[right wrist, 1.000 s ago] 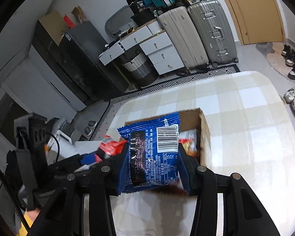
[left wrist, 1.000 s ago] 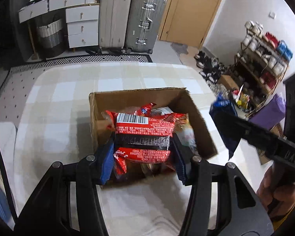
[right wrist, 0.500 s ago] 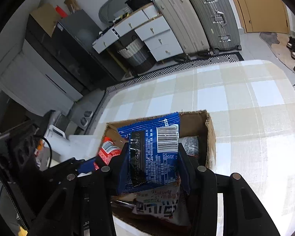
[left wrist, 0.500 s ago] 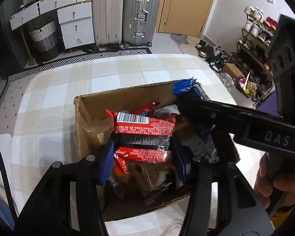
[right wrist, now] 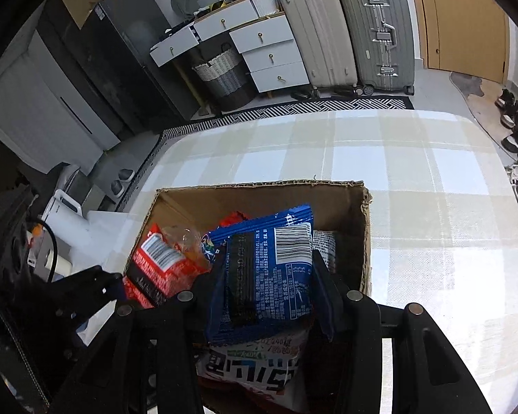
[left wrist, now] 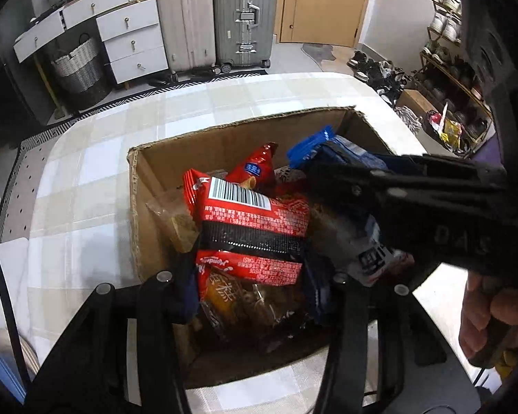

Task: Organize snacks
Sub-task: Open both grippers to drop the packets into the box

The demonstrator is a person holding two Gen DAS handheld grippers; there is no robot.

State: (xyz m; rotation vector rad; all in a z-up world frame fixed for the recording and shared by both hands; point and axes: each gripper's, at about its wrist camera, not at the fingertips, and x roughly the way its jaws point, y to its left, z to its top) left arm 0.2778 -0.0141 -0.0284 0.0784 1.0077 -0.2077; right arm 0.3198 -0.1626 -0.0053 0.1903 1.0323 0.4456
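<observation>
Both grippers have been lowered from above the table into the cardboard box [left wrist: 145, 186], each with its packet. The left gripper [left wrist: 252, 276] is seen with a red snack packet [left wrist: 252, 220] between its narrow, closing jaws, the pads pressed on the packet's sides. The right gripper [right wrist: 269, 289] is clamped narrowly on a blue snack packet [right wrist: 269, 276], held upright over the box's right half.

In the left wrist view, the right gripper's black body crosses the box from the right, hiding part of its contents; the person's hand [left wrist: 483, 314] is seen at its handle. Beneath the held packets lie other snacks: a clear-wrapped brown cake [left wrist: 179, 224] at the left wall, a second red packet [left wrist: 255, 169] at the far side, and a white packet with dark lettering [right wrist: 255, 365] at the near edge.

The box stands on a table covered with a beige-and-white checked cloth [right wrist: 414, 207]. Beyond it are seen two suitcases [right wrist: 345, 31], white drawers [right wrist: 272, 51], a woven basket [right wrist: 221, 72], a wooden door [right wrist: 466, 24], and shoes [left wrist: 373, 69] on the floor at the right.
</observation>
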